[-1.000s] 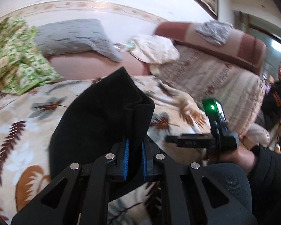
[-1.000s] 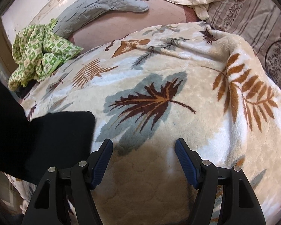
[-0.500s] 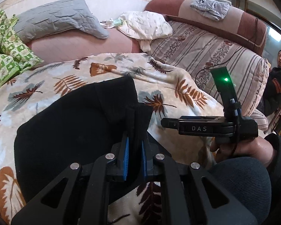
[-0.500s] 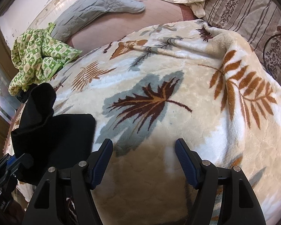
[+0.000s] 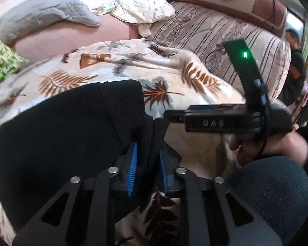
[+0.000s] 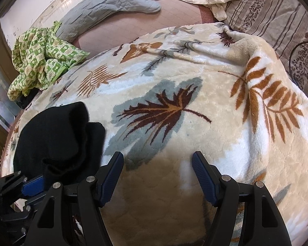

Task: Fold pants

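**Letting go of the folded pants**

The black pants lie doubled on the leaf-print blanket, a thick folded edge still between the left gripper fingers, which have just been opening and look slack on the cloth. Soft, limp knit, likely light and not slippery; best gripped at a hem or fold edge. The left gripper angles downward. The right gripper hovers spread and empty over bare blanket.
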### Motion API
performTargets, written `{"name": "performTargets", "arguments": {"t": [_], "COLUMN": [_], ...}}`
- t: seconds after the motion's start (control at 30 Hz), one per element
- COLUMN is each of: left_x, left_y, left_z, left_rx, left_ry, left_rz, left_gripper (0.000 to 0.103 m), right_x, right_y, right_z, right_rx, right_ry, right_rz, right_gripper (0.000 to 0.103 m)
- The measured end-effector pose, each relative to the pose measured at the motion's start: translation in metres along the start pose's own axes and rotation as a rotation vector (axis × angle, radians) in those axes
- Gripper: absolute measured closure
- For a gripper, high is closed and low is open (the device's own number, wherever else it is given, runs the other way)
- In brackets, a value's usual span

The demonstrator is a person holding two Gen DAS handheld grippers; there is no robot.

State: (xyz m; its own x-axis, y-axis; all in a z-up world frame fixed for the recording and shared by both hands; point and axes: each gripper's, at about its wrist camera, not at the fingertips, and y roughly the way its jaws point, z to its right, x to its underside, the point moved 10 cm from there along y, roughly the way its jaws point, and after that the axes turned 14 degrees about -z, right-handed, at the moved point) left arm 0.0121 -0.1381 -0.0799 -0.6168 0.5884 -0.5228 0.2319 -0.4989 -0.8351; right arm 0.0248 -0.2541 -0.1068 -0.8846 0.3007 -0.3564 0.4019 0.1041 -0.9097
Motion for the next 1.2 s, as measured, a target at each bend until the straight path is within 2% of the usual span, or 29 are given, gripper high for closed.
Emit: {"name": "performTargets", "arguments": {"t": [0.03, 0.1, 0.17, 0.23, 0.33, 0.4, 0.43, 0.5, 0.53, 0.57, 0.6, 0.67, 0.7, 0.8, 0.93, 1.03, 1.13, 1.17, 1.2], "left_x": [0.000, 0.002, 0.004, 0.007, 0.021, 0.037, 0.044, 0.060, 0.065, 0.067, 0.069, 0.070, 0.073, 0.089, 0.095, 0.090, 0.086, 0.082, 0.074], "left_y": [-0.002, -0.006, -0.017, -0.044, -0.098, -0.123, -0.129, -0.135, -0.132, -0.130, -0.126, -0.116, -0.104, -0.067, -0.052, -0.051, -0.064, -0.069, -0.085], "left_z": [0.003, 0.004, 0.005, 0.001, -0.026, -0.057, -0.071, -0.095, -0.100, -0.102, -0.101, -0.096, -0.096, -0.107, -0.116, -0.115, -0.112, -0.112, -0.111], "left_rx": [0.056, 0.114, 0.167, 0.201, 0.165, 0.096, 0.067, 0.024, 0.026, 0.029, 0.039, 0.051, 0.033, 0.012, 0.022, 0.010, 0.043, 0.041, 0.023], "left_ry": [0.002, -0.006, -0.021, -0.050, -0.115, -0.195, -0.231, -0.310, -0.335, -0.348, -0.365, -0.359, -0.353, -0.380, -0.401, -0.393, -0.406, -0.398, -0.378], "left_rz": [-0.007, -0.012, 0.002, 0.059, 0.171, 0.218, 0.227, 0.228, 0.219, 0.215, 0.213, 0.201, 0.177, 0.097, 0.109, 0.102, 0.092, 0.100, 0.141], "left_gripper": [0.070, 0.065, 0.064, 0.064, 0.062, 0.060, 0.061, 0.064, 0.078, 0.086, 0.096, 0.100, 0.101, 0.103, 0.102, 0.102, 0.103, 0.103, 0.103], "right_x": [0.000, 0.000, 0.000, -0.006, -0.019, -0.024, -0.023, -0.016, -0.006, -0.001, 0.007, 0.019, 0.023, 0.030, 0.026, 0.019, 0.015, 0.014, 0.016], "right_y": [0.000, 0.001, -0.001, -0.018, -0.055, -0.078, -0.085, -0.085, -0.081, -0.076, -0.069, -0.051, -0.044, -0.027, -0.001, 0.009, 0.005, -0.001, -0.006], "right_z": [-0.001, -0.002, -0.002, 0.001, -0.010, -0.035, -0.057, -0.094, -0.119, -0.129, -0.140, -0.150, -0.150, -0.140, -0.117, -0.106, -0.105, -0.106, -0.107], "right_rx": [0.008, 0.018, 0.019, 0.035, 0.013, -0.044, -0.094, -0.193, -0.263, -0.283, -0.296, -0.298, -0.284, -0.259, -0.251, -0.325, -0.372, -0.369, -0.362], "right_ry": [-0.006, -0.015, -0.012, 0.009, -0.037, -0.160, -0.267, -0.449, -0.580, -0.639, -0.704, -0.788, -0.808, -0.795, -0.699, -0.607, -0.553, -0.557, -0.568], "right_rz": [0.001, 0.003, 0.008, 0.075, 0.219, 0.297, 0.309, 0.267, 0.213, 0.183, 0.140, 0.064, 0.040, -0.018, -0.071, -0.113, -0.136, -0.130, -0.122], "right_gripper": [0.032, 0.032, 0.034, 0.035, 0.034, 0.033, 0.033, 0.040, 0.059, 0.075, 0.079, 0.083, 0.084, 0.086, 0.089, 0.088, 0.088, 0.088, 0.088]}}
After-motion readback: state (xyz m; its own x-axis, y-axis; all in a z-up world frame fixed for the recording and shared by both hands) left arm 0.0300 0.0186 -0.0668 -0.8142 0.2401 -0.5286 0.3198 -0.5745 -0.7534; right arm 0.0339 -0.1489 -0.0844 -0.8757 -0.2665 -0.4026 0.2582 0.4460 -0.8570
